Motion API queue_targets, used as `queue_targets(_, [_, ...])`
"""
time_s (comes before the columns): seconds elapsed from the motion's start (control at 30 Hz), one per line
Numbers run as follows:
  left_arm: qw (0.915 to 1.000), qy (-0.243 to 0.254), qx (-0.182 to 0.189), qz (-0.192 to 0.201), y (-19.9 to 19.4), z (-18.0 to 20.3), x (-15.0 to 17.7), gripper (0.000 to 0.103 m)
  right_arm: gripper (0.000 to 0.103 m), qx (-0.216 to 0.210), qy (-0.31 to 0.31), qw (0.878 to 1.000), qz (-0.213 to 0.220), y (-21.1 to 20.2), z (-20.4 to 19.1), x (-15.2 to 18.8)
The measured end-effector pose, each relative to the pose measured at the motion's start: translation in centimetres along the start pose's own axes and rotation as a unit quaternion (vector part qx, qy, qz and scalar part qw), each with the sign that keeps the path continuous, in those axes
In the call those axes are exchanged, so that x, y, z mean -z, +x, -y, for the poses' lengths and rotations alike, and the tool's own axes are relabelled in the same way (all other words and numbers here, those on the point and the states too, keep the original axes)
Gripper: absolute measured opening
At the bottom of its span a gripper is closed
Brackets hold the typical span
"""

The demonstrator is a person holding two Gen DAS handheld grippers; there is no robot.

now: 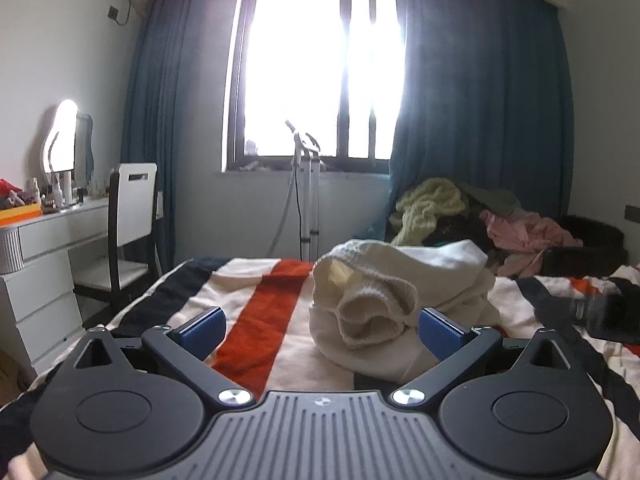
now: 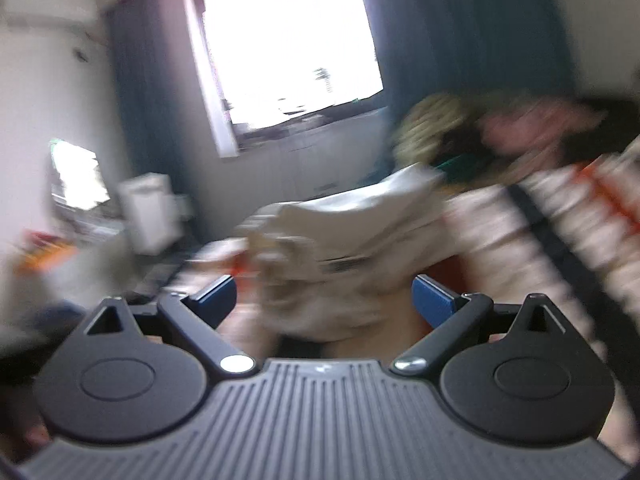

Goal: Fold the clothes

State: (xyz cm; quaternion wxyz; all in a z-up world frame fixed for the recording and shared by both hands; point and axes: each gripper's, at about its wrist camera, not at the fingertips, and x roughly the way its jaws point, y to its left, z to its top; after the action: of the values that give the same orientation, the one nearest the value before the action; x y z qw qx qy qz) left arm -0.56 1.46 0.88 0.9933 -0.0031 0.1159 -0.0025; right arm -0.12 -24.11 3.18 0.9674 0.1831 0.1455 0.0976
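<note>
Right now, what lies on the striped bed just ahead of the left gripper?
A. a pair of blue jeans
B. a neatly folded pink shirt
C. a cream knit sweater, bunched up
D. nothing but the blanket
C: a bunched cream sweater sits on the striped blanket ahead of the open left gripper, nearer its right finger; the pink garment lies in the pile beyond.

Bright light pours in through the window (image 1: 316, 72) and washes it out white. The right wrist view is very blurry. Edges bend and go dark.
</note>
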Motion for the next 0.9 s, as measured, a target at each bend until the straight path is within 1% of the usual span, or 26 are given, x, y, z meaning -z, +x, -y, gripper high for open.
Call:
queue_targets(0.03, [1.0000,-0.003,0.003,0.001,-0.1,-0.3,-0.1,0.103,0.096,-0.018,0.011,1.000,0.003,0.2,0.2,-0.8])
queue_targets(0.07, [1.0000,-0.007,0.006,0.002,-0.1,-0.6,-0.2,0.103,0.096,-0.027,0.010,1.000,0.011,0.5,0.0,-1.5])
queue_targets(0.13, [0.9996,-0.025,0.012,0.007,0.3,-1.5,-0.1,0.103,0.096,-0.020,-0.017,0.999,0.018,2.1,-0.8,-2.9])
queue_targets(0.2, [0.9988,-0.046,0.015,0.008,1.1,-2.4,0.0,0.103,0.096,-0.007,-0.032,0.999,0.003,5.1,-1.5,-4.0])
queue_targets(0.3, [0.9969,-0.078,0.000,-0.012,3.4,-4.2,0.4,0.103,0.096,-0.006,-0.030,0.999,-0.035,11.3,-2.0,-4.8])
queue_targets(0.33, [0.9959,-0.088,-0.006,-0.020,4.3,-4.8,0.5,0.103,0.096,0.003,-0.032,0.998,-0.045,13.4,-2.1,-4.8])
queue_targets(0.4, [0.9934,-0.110,-0.009,-0.031,5.8,-5.9,0.9,0.103,0.096,0.038,-0.029,0.997,-0.068,17.2,-1.9,-3.8])
queue_targets(0.43, [0.9917,-0.123,-0.007,-0.037,6.5,-6.4,1.1,0.103,0.095,0.055,-0.029,0.995,-0.079,19.0,-1.8,-3.2])
queue_targets(0.47, [0.9899,-0.136,0.004,-0.041,7.1,-6.9,1.4,0.103,0.093,0.072,-0.032,0.993,-0.088,20.5,-1.7,-2.6])
queue_targets(0.5, [0.9883,-0.145,0.018,-0.044,7.8,-7.2,1.8,0.103,0.084,0.086,-0.036,0.991,-0.100,22.0,-1.6,-2.0])
queue_targets(0.53, [0.9868,-0.152,0.027,-0.050,8.5,-7.4,2.1,0.103,0.057,0.097,-0.041,0.987,-0.118,23.4,-1.5,-1.5])
queue_targets(0.57, [0.9856,-0.156,0.030,-0.059,9.1,-7.4,2.4,0.103,0.051,0.112,-0.040,0.984,-0.131,24.4,-1.4,-1.1])
queue_targets(0.63, [0.9831,-0.162,0.041,-0.075,10.2,-7.4,2.8,0.103,0.053,0.137,-0.035,0.981,-0.136,25.6,-1.3,-0.8])
queue_targets(0.7, [0.9827,-0.159,0.050,-0.081,10.8,-7.1,3.1,0.103,0.050,0.144,-0.043,0.980,-0.134,26.2,-1.3,-0.9])
queue_targets(0.73, [0.9827,-0.156,0.054,-0.084,11.1,-6.9,3.3,0.103,0.035,0.142,-0.050,0.979,-0.134,26.2,-1.6,-1.1])
queue_targets(0.77, [0.9831,-0.152,0.057,-0.085,11.2,-6.7,3.4,0.103,0.011,0.141,-0.057,0.979,-0.134,26.2,-1.8,-1.3])
queue_targets(0.83, [0.9842,-0.144,0.062,-0.082,11.3,-6.5,3.5,0.103,0.011,0.150,-0.075,0.978,-0.121,25.1,-2.3,-2.0])
queue_targets(0.9, [0.9851,-0.139,0.062,-0.080,11.4,-6.2,3.5,0.103,0.011,0.141,-0.083,0.982,-0.099,22.9,-2.5,-3.3])
